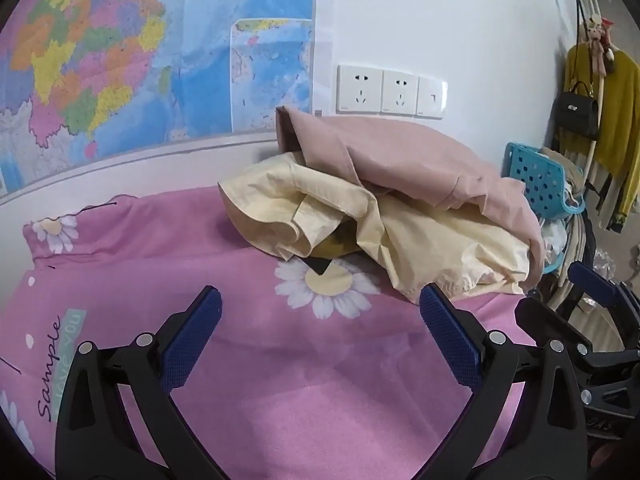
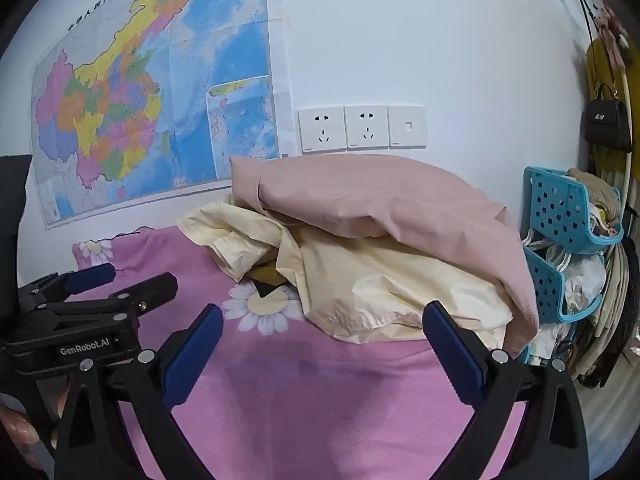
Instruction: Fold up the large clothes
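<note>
A heap of clothes lies at the far right of a pink flowered sheet [image 1: 248, 344] [image 2: 320, 392]. A dusty pink garment [image 1: 400, 160] [image 2: 380, 208] rests on top of a crumpled cream garment [image 1: 400, 240] [image 2: 360, 280], with something dark and mustard-coloured under them. My left gripper [image 1: 320, 300] is open above the bare sheet, short of the heap. My right gripper [image 2: 322, 316] is open too, its right fingertip [image 2: 436, 316] in front of the cream garment's near edge. Nothing lies between either pair of fingers. The left gripper [image 2: 96, 284] also shows at the left of the right wrist view.
A wall with a large coloured map [image 1: 120, 60] [image 2: 152, 92] and white sockets [image 1: 390, 90] [image 2: 362, 127] stands behind the bed. A blue perforated basket rack [image 1: 540, 182] [image 2: 568, 216] with clutter sits right of the heap. A yellow garment [image 1: 616, 120] and a black handbag [image 2: 608, 120] hang beyond.
</note>
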Tool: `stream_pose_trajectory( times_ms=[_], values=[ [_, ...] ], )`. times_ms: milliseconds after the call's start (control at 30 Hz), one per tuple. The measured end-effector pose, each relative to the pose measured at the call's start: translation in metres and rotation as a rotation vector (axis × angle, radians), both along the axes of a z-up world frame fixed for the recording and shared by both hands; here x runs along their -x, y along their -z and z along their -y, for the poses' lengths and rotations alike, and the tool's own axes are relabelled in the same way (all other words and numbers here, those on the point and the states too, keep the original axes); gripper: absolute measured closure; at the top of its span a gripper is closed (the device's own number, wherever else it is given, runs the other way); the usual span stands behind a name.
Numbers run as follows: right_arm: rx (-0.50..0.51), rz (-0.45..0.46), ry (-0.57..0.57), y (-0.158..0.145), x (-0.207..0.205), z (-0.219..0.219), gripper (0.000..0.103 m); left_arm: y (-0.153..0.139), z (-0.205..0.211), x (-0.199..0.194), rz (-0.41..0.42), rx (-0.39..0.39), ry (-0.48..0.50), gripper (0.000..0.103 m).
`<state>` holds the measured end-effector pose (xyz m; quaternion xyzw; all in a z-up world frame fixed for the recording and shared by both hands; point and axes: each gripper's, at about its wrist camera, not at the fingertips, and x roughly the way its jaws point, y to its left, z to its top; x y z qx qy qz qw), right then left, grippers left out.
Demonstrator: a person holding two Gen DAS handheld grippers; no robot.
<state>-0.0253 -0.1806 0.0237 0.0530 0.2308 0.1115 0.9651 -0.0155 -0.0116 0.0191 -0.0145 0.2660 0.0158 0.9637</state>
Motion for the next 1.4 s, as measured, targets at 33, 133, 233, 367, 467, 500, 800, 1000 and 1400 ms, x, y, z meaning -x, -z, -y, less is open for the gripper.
stream_pose_trajectory(
  times_ms=[33, 133, 233, 367, 467, 500, 800, 1000, 1400],
  values=[
    [0.001, 0.0, 0.002, -0.0006, -0.0003, 0.0003, 0.006, -0.001, 0.0001, 0.0011, 0.006, 0.001, -0.003, 0.005],
    [-0.001, 0.004, 0.007, -0.0013, 0.0004, 0.0013, 0.006, -0.0044, -0.0004, 0.0005, 0.014, 0.001, -0.006, 0.005],
    [0.003, 0.002, 0.011, -0.0013, 0.0003, 0.0009, 0.006, -0.0058, 0.0014, 0.0008, 0.02, -0.002, -0.006, 0.005],
    [0.004, -0.003, 0.009, -0.0027, -0.0011, 0.0023, 0.006, -0.0061, 0.0017, 0.0014, 0.021, 0.001, -0.006, 0.005],
    [0.006, -0.005, 0.014, -0.0025, -0.001, 0.0022, 0.006, -0.0067, 0.0009, 0.0018, 0.026, 0.003, -0.01, 0.005],
    [0.008, -0.007, 0.015, -0.0024, -0.0013, 0.0021, 0.006, -0.007, 0.0007, 0.0022, 0.028, 0.005, -0.011, 0.005],
    [0.013, -0.011, 0.011, -0.0048, -0.0045, 0.0003, 0.006, -0.0087, -0.0011, 0.0009, 0.023, 0.011, -0.011, 0.005],
    [0.017, -0.007, 0.007, -0.006, -0.0051, -0.0018, 0.006, -0.0093, -0.0023, 0.0009, 0.024, 0.012, -0.014, 0.005],
    [0.02, -0.003, 0.008, -0.006, -0.0051, -0.0025, 0.006, -0.0096, -0.0019, 0.0002, 0.026, 0.014, -0.016, 0.005]
  ],
)
